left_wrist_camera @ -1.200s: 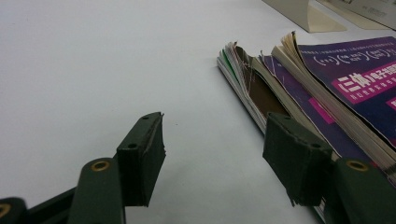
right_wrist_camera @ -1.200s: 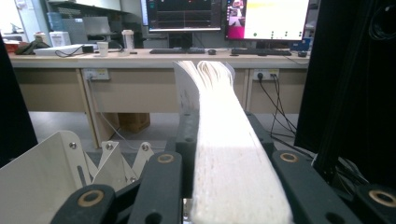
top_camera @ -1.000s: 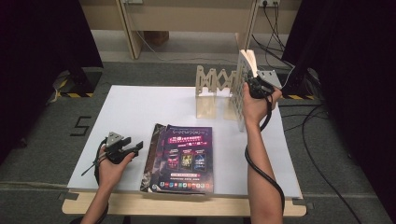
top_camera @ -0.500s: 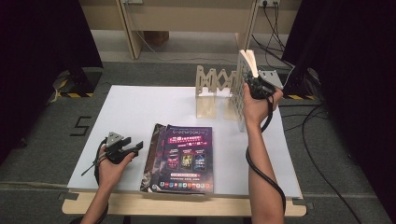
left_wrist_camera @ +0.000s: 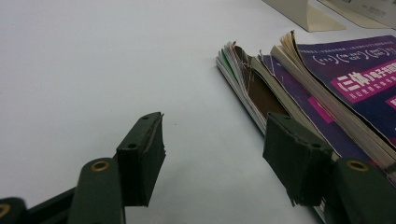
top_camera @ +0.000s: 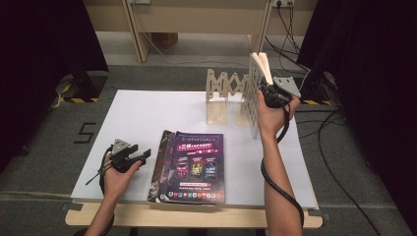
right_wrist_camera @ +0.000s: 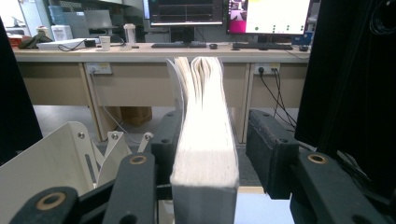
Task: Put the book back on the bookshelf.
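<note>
At table's far right edge, right gripper [top_camera: 266, 91] jaws just opening, book [right_wrist_camera: 205, 140] upright between them, right pad clear of it; book stands beside white rack [top_camera: 227, 96]; left gripper [top_camera: 139, 156] spread wide, empty, low over tabletop [top_camera: 142, 118] beside purple magazine stack [top_camera: 192, 164].

A stack of purple-covered magazines [top_camera: 189, 167] lies at the lower centre of the high view on the white table [top_camera: 142, 118]. Black curtains [top_camera: 44, 49] hang at the upper left, and cables [top_camera: 339, 162] trail across the grey floor [top_camera: 44, 142] at right.
</note>
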Available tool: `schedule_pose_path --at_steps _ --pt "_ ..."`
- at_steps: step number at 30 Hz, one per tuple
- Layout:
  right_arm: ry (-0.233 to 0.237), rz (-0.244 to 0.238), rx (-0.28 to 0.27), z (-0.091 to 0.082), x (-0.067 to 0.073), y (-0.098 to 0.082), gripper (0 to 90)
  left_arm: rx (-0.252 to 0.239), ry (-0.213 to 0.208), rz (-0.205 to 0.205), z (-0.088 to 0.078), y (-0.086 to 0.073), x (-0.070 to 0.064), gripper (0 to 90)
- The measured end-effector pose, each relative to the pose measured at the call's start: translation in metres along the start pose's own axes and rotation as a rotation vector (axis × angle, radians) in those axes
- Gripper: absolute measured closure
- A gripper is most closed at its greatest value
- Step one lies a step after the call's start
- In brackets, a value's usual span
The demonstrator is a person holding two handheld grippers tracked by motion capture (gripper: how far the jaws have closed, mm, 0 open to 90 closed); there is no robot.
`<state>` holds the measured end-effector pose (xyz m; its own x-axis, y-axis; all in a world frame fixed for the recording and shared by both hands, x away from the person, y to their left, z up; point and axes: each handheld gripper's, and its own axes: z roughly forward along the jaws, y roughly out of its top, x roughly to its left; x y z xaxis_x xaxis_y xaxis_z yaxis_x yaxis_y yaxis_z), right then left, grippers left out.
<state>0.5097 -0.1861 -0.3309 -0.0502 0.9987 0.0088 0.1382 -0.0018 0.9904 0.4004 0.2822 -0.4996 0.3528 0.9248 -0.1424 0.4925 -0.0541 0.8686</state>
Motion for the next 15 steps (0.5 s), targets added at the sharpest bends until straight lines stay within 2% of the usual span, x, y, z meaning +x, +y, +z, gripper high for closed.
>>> schedule_pose_path --at_steps 15 --pt "0.018 0.007 0.018 -0.0101 -0.0018 -0.0029 56.5 0.000 0.004 0.005 0.0001 0.0000 -0.0007 37.4"
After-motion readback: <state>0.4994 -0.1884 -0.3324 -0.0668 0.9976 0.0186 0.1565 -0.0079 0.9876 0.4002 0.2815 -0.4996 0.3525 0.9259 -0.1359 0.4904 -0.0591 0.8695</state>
